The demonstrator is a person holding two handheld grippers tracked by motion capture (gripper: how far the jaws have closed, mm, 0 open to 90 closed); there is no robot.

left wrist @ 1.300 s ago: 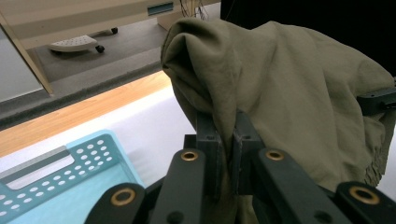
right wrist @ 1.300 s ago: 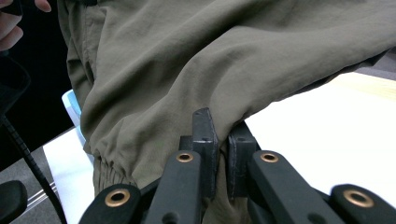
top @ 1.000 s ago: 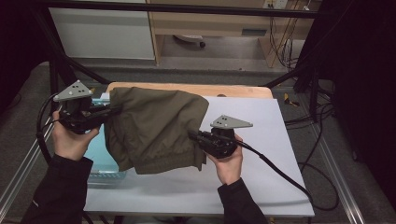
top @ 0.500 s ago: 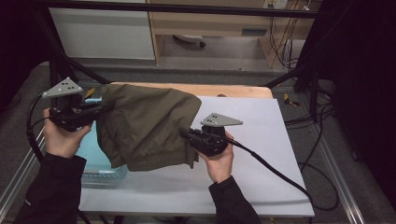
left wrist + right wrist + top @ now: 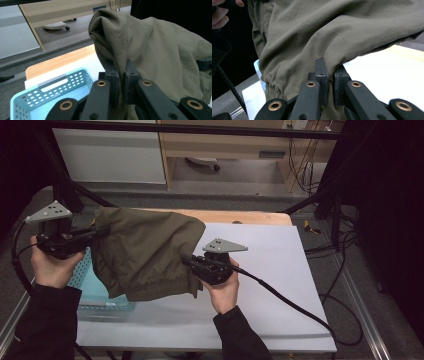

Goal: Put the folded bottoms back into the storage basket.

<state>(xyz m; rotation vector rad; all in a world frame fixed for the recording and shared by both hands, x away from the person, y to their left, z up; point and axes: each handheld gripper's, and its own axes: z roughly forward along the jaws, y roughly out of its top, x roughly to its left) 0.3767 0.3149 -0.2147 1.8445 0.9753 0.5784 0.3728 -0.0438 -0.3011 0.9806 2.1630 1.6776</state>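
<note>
1. Garment (image 5: 145,252): one, olive, lifted over the table (image 5: 280,285) and the single blue basket (image 5: 87,285).
2. Long axis: runs left to right between two grippers; its cuffed end hangs toward the person.
3. Left gripper (image 5: 102,231): jaws clamped on the cloth.
4. Right gripper (image 5: 186,261): jaws pinching a fold.

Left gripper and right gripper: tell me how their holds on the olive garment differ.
The left gripper pinches the olive garment at its upper left corner, above the light blue basket; the right gripper pinches the lower right edge, over the white table sheet. Both are shut on the cloth, holding it lifted between them.
</note>
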